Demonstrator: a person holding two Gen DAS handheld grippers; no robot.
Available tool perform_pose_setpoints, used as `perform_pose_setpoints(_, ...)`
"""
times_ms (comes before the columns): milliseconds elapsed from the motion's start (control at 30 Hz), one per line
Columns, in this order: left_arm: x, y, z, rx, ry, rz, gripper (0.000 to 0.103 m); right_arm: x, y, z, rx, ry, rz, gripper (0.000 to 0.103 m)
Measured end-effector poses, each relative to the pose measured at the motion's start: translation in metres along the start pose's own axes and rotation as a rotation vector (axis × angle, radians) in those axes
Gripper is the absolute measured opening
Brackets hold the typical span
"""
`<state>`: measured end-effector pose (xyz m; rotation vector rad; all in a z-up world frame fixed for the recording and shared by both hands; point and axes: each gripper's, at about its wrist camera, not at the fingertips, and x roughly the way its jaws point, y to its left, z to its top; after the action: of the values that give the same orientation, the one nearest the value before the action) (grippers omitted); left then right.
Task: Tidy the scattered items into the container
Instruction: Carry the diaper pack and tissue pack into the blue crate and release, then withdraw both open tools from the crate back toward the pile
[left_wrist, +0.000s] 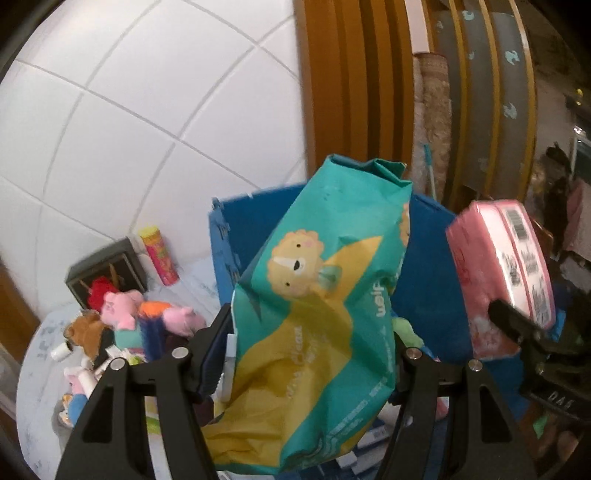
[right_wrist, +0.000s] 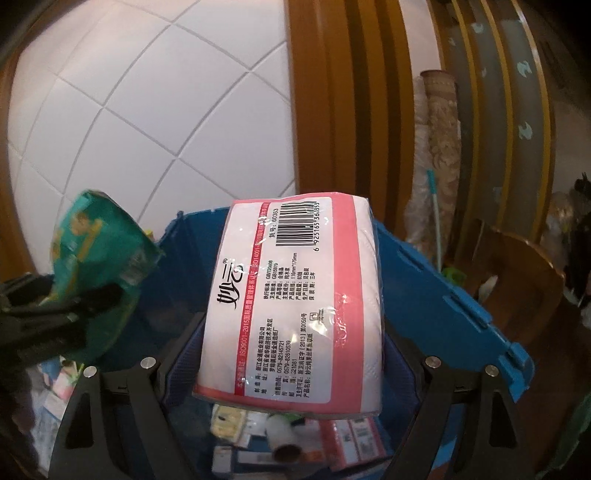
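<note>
Tiled wall behind; left gripper (left_wrist: 310, 350) clamps teal pack (left_wrist: 317, 314); right gripper (right_wrist: 291, 354) clamps tissue pack (right_wrist: 295, 295).

The teal-and-yellow wipes pack (left_wrist: 317, 295) is crinkled, softly glossy plastic film. The pink tissue pack (right_wrist: 291, 306) wears smooth, shiny clear wrap. The blue plastic crate (right_wrist: 443, 280) looks matt; the white wall tiles (left_wrist: 129, 122) are glazed.

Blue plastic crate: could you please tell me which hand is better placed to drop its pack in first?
Probably the right: its pink tissue pack hangs directly above the blue plastic crate. The left's teal wipes pack is near the crate's left wall.
</note>
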<state>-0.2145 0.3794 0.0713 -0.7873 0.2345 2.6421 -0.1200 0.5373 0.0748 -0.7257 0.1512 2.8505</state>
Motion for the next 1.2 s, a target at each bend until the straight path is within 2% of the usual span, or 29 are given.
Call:
perform_pose_setpoints(100,-0.013,-0.014,0.017,-0.001,-0.050,-0.018,0.065,0.000,-0.014,-0.002,0.010,0.000,0.014,0.086)
perform_pose_setpoints(167,-0.015,-0.025,0.022,0.013,-0.055,-0.043,0.065,0.001,-0.019,-0.002,0.010,-0.001,0.017,0.086)
perform_pose_setpoints(267,-0.004,-0.040,0.018,0.017,0.006,-0.090,0.065,0.002,-0.027,-0.002,0.011,-0.001,0.021,0.086)
perform_pose_setpoints(367,0.010,-0.053,0.010,0.027,0.074,-0.102,0.065,0.002,-0.033,-0.005,0.012,0.005,0.014,0.086)
perform_pose_setpoints(500,0.021,-0.060,0.001,0.032,0.121,-0.094,0.065,0.011,-0.040,-0.009,0.018,0.029,0.003,0.086)
perform_pose_setpoints(600,0.025,-0.060,-0.004,0.036,0.137,-0.084,0.072,0.015,-0.044,-0.013,0.022,0.047,-0.007,0.087)
perform_pose_setpoints(667,0.026,-0.061,-0.006,0.039,0.142,-0.072,0.086,0.015,-0.045,-0.015,0.022,0.052,-0.009,0.089)
perform_pose_setpoints(733,0.025,-0.060,-0.007,0.039,0.142,-0.068,0.087,0.015,-0.046,-0.016,0.025,0.052,-0.018,0.095)
perform_pose_setpoints(767,0.026,-0.060,-0.008,0.040,0.144,-0.067,0.087,0.015,-0.047,-0.016,0.027,0.049,-0.025,0.103)
perform_pose_setpoints(967,0.027,-0.053,-0.011,0.035,0.150,-0.061,0.087,0.012,-0.053,-0.017,0.031,0.053,-0.078,0.103)
perform_pose_setpoints(1200,0.019,-0.043,-0.015,0.026,0.133,-0.044,0.087,0.015,-0.054,-0.021,0.019,0.062,-0.076,0.103)
